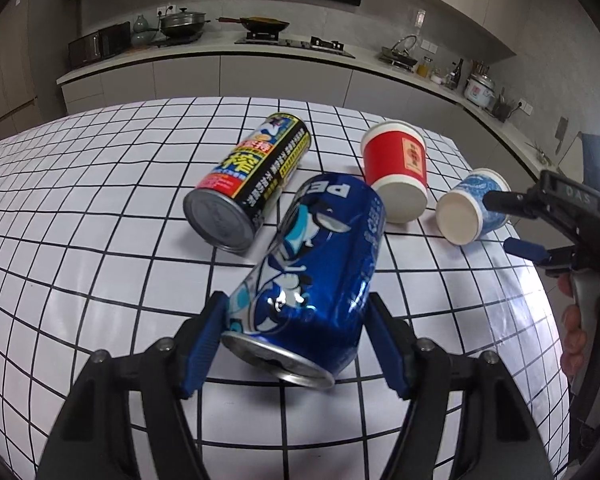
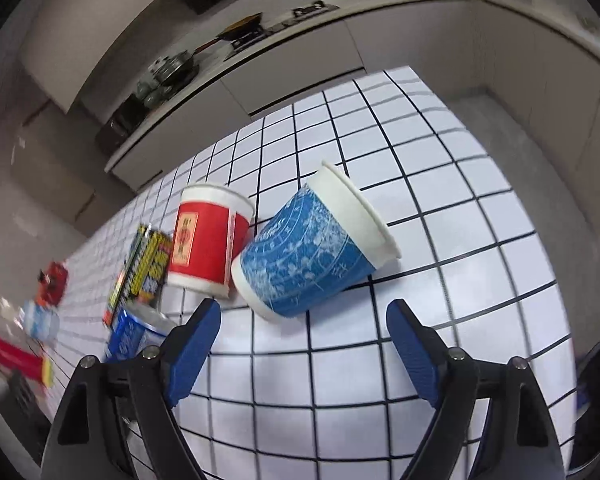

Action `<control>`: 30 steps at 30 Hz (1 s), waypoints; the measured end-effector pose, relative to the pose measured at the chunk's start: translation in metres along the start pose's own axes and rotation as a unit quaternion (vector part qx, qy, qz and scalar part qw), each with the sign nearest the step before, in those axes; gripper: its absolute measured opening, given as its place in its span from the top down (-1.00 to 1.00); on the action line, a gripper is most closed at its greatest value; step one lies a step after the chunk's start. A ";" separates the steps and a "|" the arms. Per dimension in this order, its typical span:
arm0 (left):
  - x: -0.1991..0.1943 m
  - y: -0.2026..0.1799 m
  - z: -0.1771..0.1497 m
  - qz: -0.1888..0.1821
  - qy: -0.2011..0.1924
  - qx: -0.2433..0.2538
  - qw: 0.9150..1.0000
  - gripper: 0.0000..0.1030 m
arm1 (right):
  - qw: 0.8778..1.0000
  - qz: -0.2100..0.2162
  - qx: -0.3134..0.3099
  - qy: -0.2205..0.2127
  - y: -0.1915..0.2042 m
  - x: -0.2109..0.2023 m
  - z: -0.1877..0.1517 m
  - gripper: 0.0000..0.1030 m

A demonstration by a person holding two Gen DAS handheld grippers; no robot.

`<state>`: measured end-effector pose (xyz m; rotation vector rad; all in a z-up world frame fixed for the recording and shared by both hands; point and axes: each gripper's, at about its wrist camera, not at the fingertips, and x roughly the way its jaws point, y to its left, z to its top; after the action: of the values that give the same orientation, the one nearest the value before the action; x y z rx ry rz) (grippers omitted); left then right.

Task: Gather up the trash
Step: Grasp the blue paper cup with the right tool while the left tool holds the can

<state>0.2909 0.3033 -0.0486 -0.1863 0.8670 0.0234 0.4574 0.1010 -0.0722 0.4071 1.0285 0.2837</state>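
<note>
A blue soda can lies on its side on the white grid-pattern table. My left gripper is shut on it, one blue pad against each flank near the can's top end. A blue patterned paper cup lies tipped over just ahead of my right gripper, which is open with nothing between its pads. In the left wrist view that right gripper reaches in from the right beside the same cup. A red paper cup and a black-and-yellow can also lie on their sides.
The table's far edge drops off toward grey kitchen cabinets, and its right edge borders bare floor. At the table's left end sit a red object, a clear plastic bottle and a red-and-yellow pack. A person's hand holds the right gripper.
</note>
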 end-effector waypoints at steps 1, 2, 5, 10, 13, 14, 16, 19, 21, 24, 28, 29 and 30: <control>0.000 0.002 0.001 -0.001 0.000 -0.002 1.000 -0.36 | 1.000 0.001 0.013 -0.004 -0.002 0.002 0.002 -0.68; 0.002 0.002 0.002 -0.002 0.001 -0.003 1.000 -0.36 | 1.000 0.003 0.024 -0.007 -0.003 0.005 0.004 -0.68; 0.001 0.005 0.001 -0.002 -0.002 -0.009 1.000 -0.36 | 0.999 0.002 0.041 -0.012 -0.002 0.013 0.010 -0.68; 0.004 0.005 0.003 -0.004 -0.004 -0.013 1.000 -0.36 | 0.999 -0.027 -0.009 -0.015 0.010 0.023 0.021 -0.68; 0.004 0.004 0.003 -0.008 -0.003 -0.014 1.000 -0.36 | 0.995 -0.064 -0.076 -0.021 0.021 0.011 0.019 -0.68; 0.004 0.004 0.004 -0.009 -0.004 -0.014 1.000 -0.36 | 0.993 -0.072 -0.097 -0.018 0.023 0.006 0.017 -0.68; 0.003 0.003 0.003 -0.010 -0.006 -0.015 1.000 -0.36 | 0.990 -0.087 -0.112 -0.015 0.021 -0.002 0.017 -0.68; 0.008 0.003 0.005 -0.008 -0.006 -0.017 1.000 -0.36 | 0.995 -0.058 -0.084 0.000 0.016 0.003 0.027 -0.70; 0.012 0.002 0.006 -0.010 -0.003 -0.018 1.000 -0.36 | 0.997 -0.053 -0.055 0.027 0.012 0.019 0.033 -0.70; 0.013 0.001 0.006 -0.010 -0.001 -0.019 1.000 -0.36 | 0.997 -0.046 -0.054 0.039 0.015 0.032 0.033 -0.71; 0.012 0.001 0.004 -0.014 0.001 -0.020 1.000 -0.36 | 0.991 -0.051 -0.111 0.049 0.026 0.029 0.025 -0.47; 0.012 -0.001 0.003 -0.010 0.001 -0.018 1.000 -0.36 | 0.989 -0.055 -0.129 0.046 0.029 0.025 0.022 -0.44; 0.012 -0.003 0.003 -0.004 -0.002 -0.015 1.000 -0.36 | 0.986 -0.066 -0.150 0.044 0.033 0.021 0.019 -0.44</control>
<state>0.3017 0.3005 -0.0553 -0.2180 0.8624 0.0287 0.4828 0.1352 -0.0652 0.0541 1.0738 0.3342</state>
